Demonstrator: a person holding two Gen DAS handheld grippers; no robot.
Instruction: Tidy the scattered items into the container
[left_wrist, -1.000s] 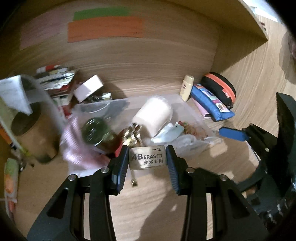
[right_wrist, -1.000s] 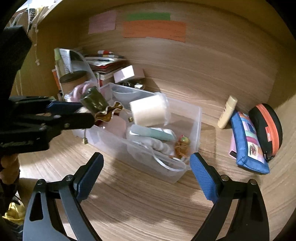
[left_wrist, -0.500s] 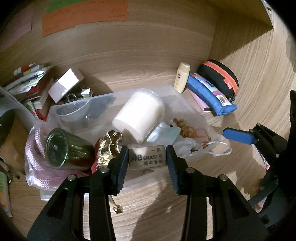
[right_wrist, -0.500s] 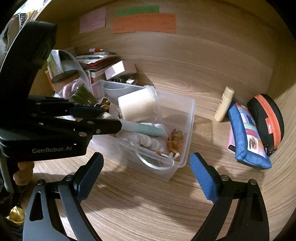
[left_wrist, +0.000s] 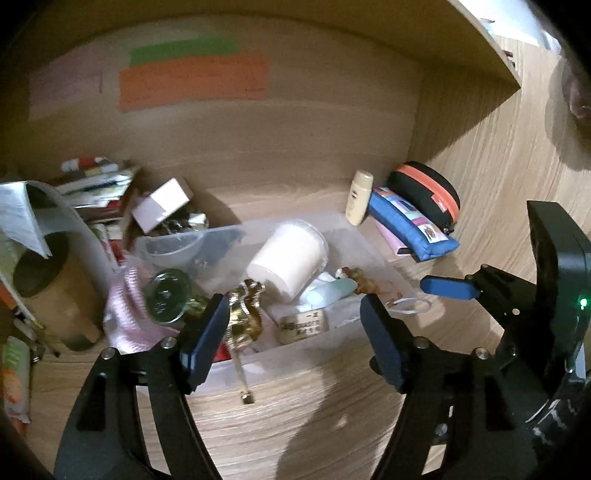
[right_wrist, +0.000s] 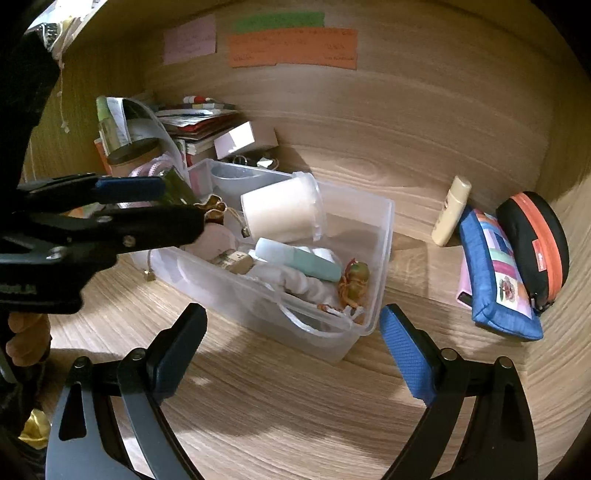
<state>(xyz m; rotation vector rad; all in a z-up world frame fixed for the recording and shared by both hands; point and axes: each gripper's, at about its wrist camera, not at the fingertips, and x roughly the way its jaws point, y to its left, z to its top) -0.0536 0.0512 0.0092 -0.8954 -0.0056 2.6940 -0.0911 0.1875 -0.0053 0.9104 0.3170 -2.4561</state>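
The clear plastic container (left_wrist: 221, 236) (right_wrist: 384, 236) stands on the wooden desk. It holds a white jar (left_wrist: 288, 258) (right_wrist: 280, 210), a green glass bottle (left_wrist: 168, 295), a gold trinket (left_wrist: 245, 317), a mint tube (right_wrist: 299, 262), a small orange figure (right_wrist: 354, 277) and white cord. The 4B eraser (left_wrist: 303, 325) (right_wrist: 234, 260) lies inside near the front wall. My left gripper (left_wrist: 293, 339) is open and empty just above the container's front edge. My right gripper (right_wrist: 291, 354) is open and empty in front of the container.
A cream lotion bottle (right_wrist: 452, 210), a blue pencil case (right_wrist: 498, 277) and a black-and-orange pouch (right_wrist: 535, 240) lie to the right by the back wall. A cardboard tube (left_wrist: 48, 291), stacked books (right_wrist: 199, 122) and a white box (right_wrist: 243, 138) crowd the left.
My left gripper opened and let go of the 4B eraser, which now lies inside the container. The left gripper then drew back a little. The right gripper stayed open and nearly still.
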